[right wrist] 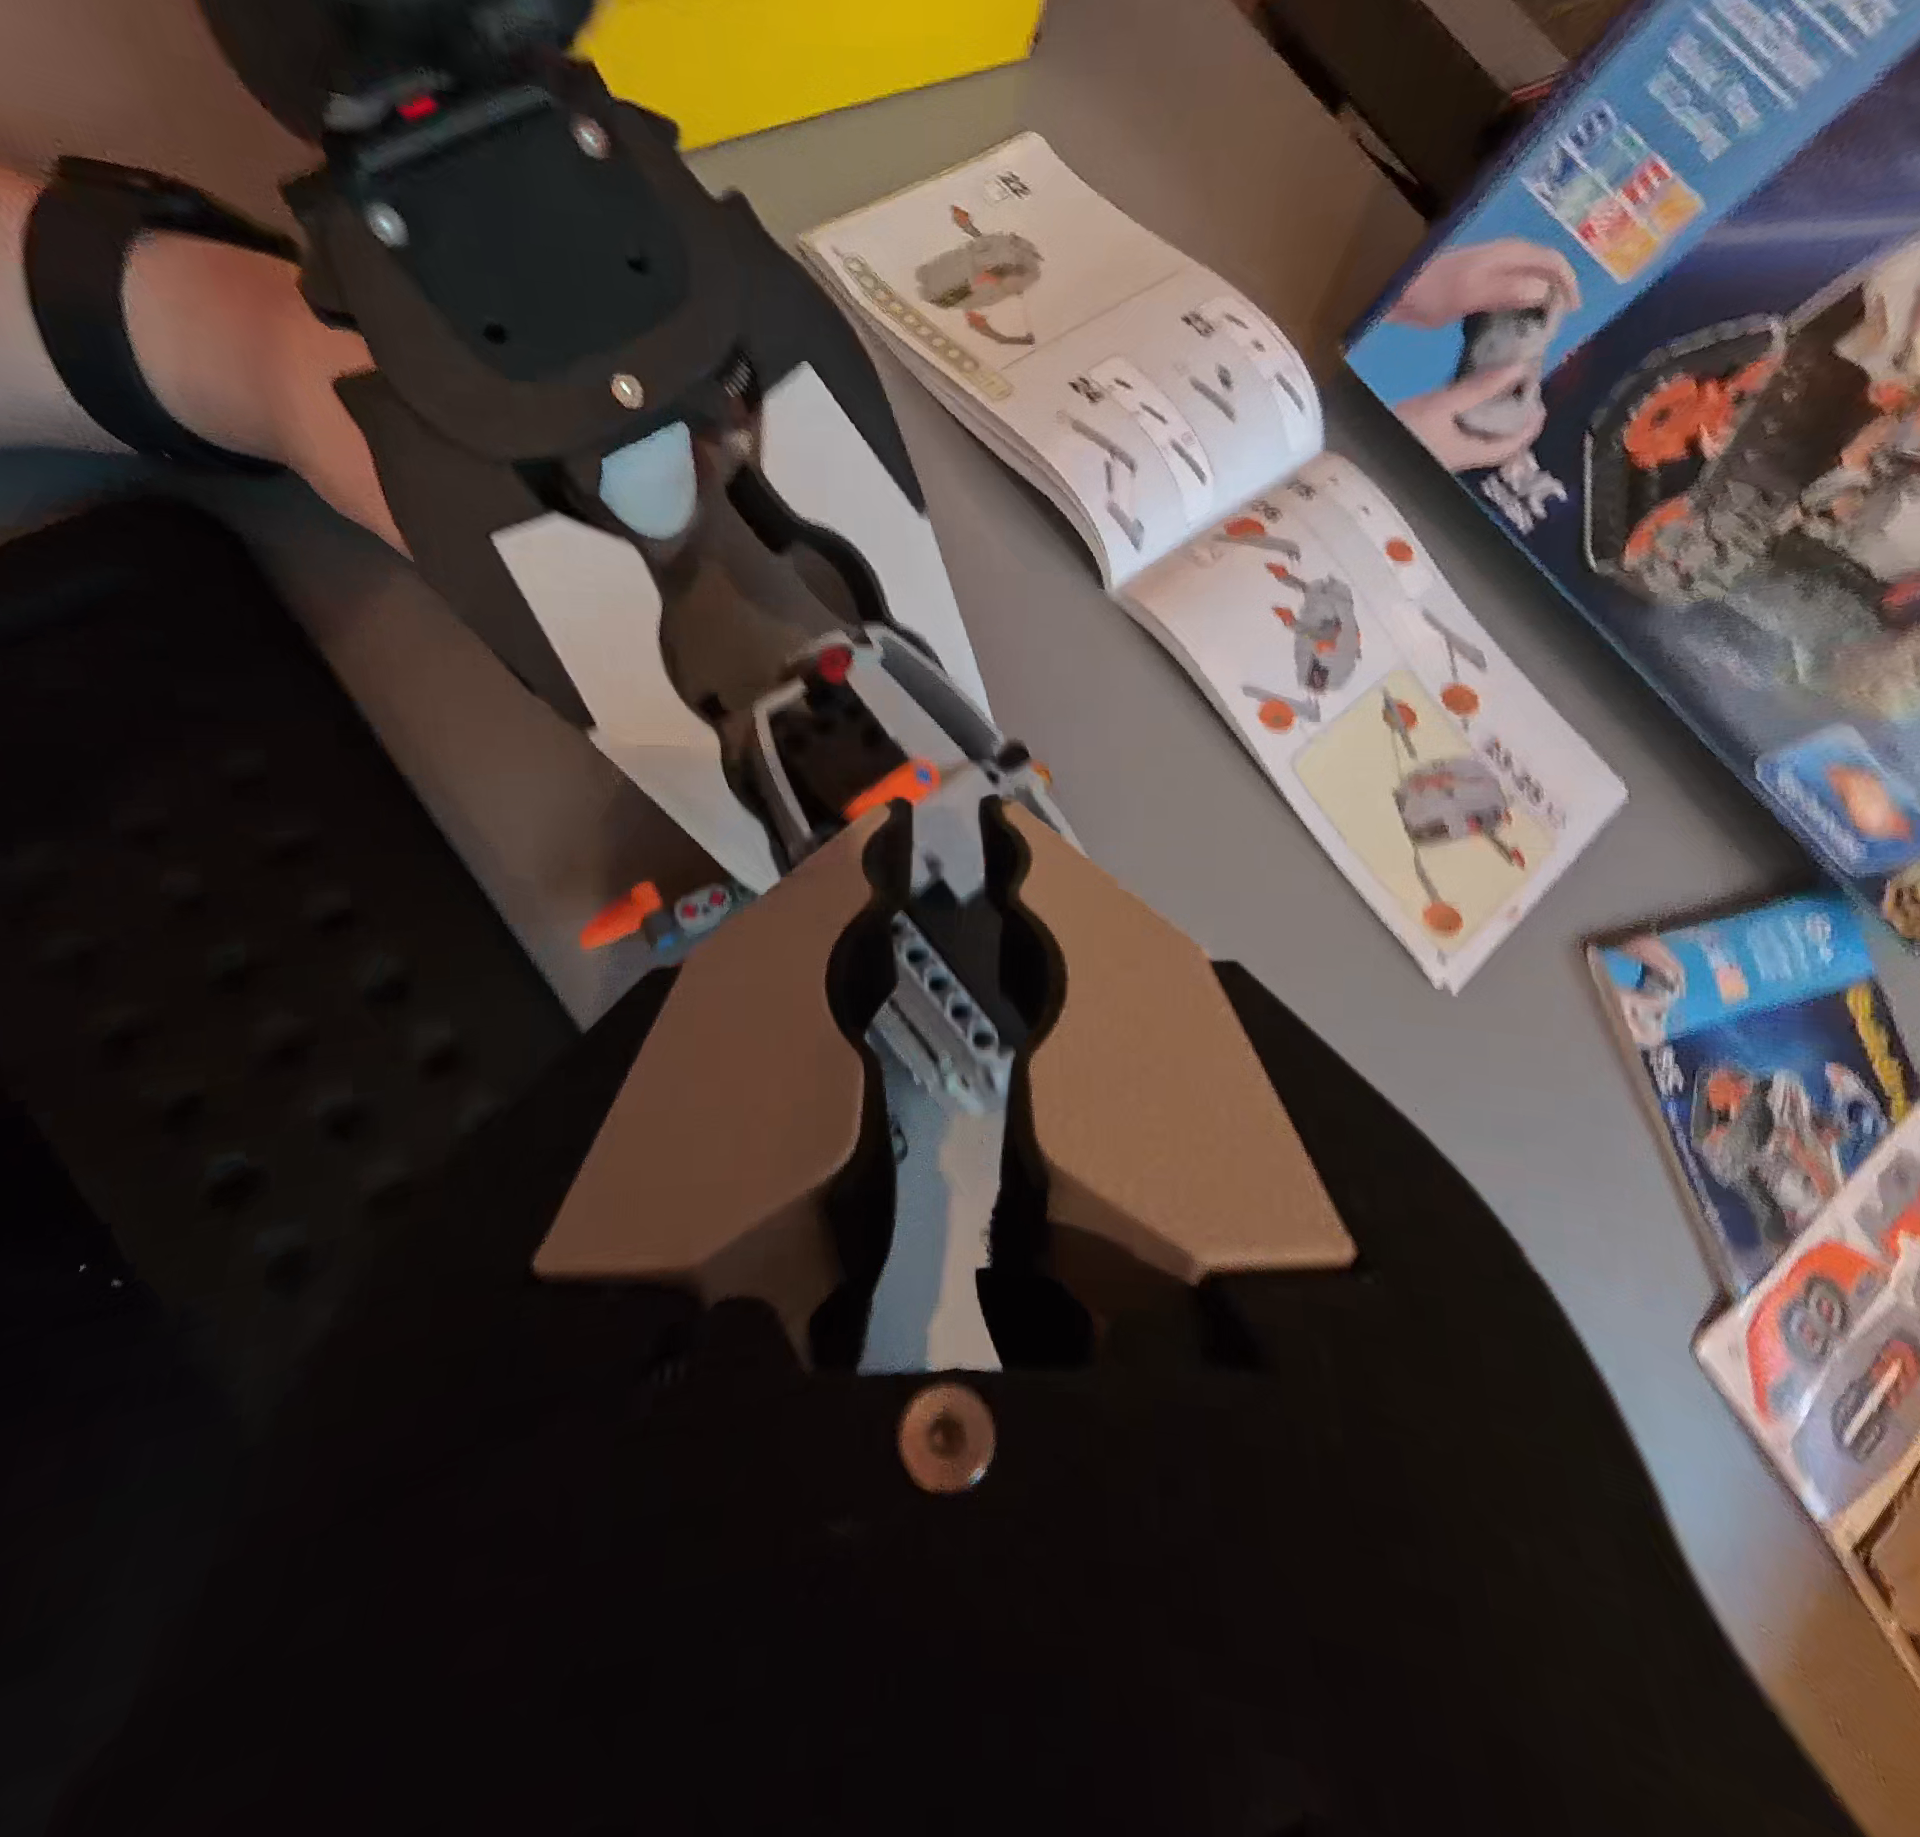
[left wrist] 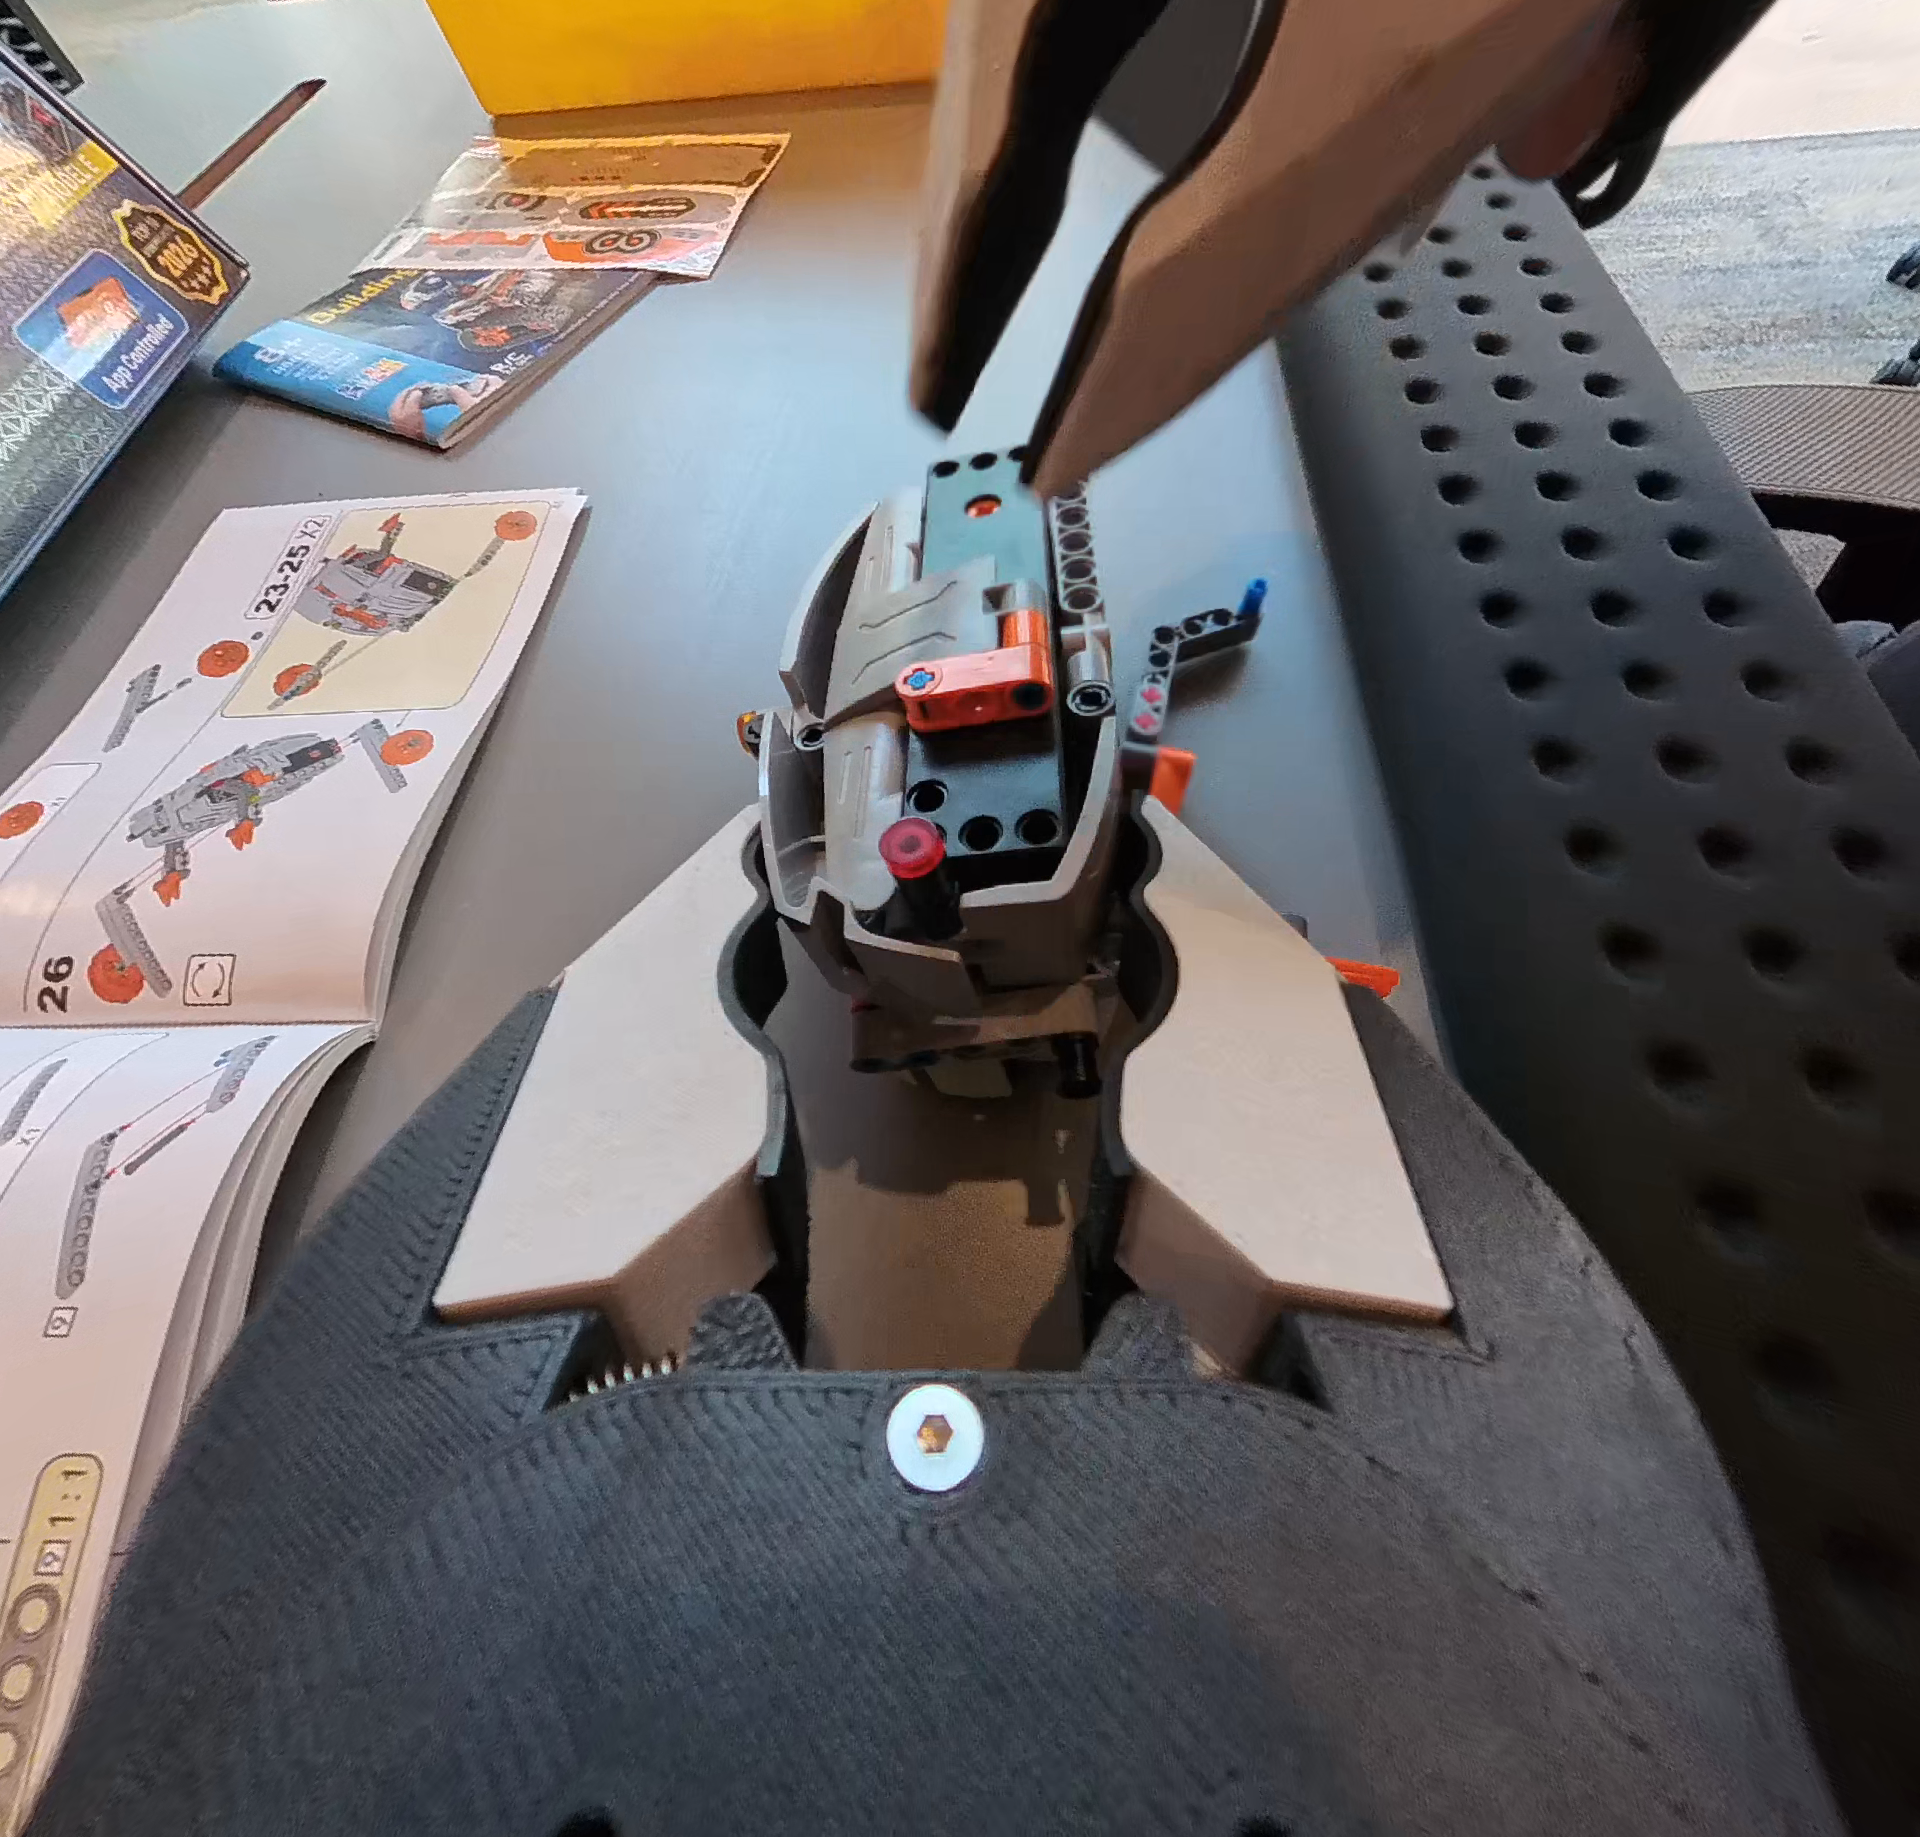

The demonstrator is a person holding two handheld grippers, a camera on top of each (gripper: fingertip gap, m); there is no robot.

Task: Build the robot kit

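My left gripper (left wrist: 951, 831) is shut on a brick-built model (left wrist: 966, 707) of grey shell panels, black holed blocks and an orange connector, and holds it pointing away over the dark table (left wrist: 665, 457). A grey holed beam (left wrist: 1075, 551) runs along the model's right side. My right gripper (left wrist: 992, 447) comes down from above, blurred, with its jaws a narrow gap apart at the model's far end. One fingertip (left wrist: 1044, 468) touches that end. In the right wrist view the beam (right wrist: 945, 1008) shows between my right gripper's (right wrist: 945, 831) fingers, with the left gripper (right wrist: 831, 738) beyond.
An open instruction booklet (left wrist: 260, 748) (right wrist: 1299, 592) lies left of the model. A printed box (left wrist: 83, 312) (right wrist: 1714, 385), a second booklet (left wrist: 436, 343), a sticker sheet (left wrist: 592, 198) and a yellow box (left wrist: 675, 11) sit farther off. A black perforated chair back (left wrist: 1610, 748) borders the right. Loose grey pieces (left wrist: 1205, 634) lie beside the model.
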